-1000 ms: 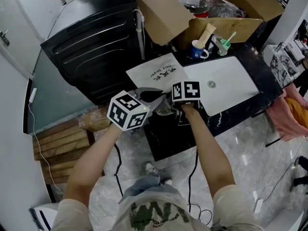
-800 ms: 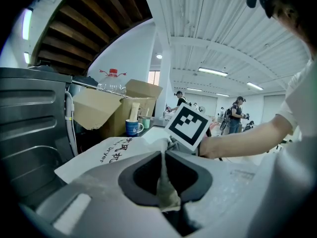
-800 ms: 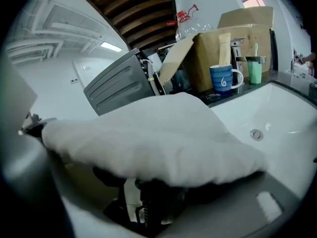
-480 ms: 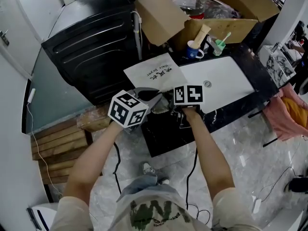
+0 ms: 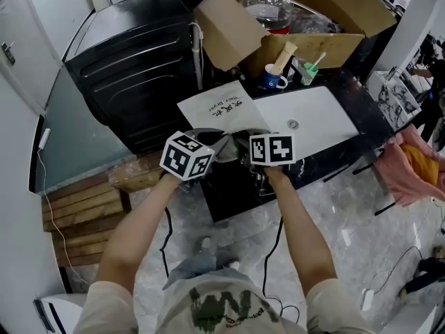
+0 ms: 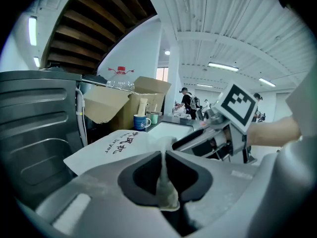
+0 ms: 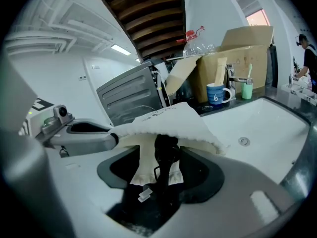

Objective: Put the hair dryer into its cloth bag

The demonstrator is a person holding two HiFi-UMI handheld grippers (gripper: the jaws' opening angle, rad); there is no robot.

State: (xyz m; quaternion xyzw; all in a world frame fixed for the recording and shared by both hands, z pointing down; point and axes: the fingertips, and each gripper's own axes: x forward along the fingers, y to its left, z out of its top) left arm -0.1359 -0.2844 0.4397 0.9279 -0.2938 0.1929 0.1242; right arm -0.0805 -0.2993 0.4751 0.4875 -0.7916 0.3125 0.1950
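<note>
Cloth bag [image 6: 119, 145] edge in left hand-held gripper [image 6: 164, 158].

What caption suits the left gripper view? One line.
Left gripper shut on an edge of the white cloth bag.

white cloth bag [image 5: 219, 110], black lettering, spread out ahead of jaws, mouth hem pinched tight in left gripper [image 6: 163, 157]. hair dryer [image 7: 167, 157]: black end pokes out under hem, sits between right gripper [image 7: 161, 150] jaws, just been closing, pads not on it

Jaws of right tool [image 7: 161, 165] narrower, cloth bag [image 7: 173, 120] edge between.
</note>
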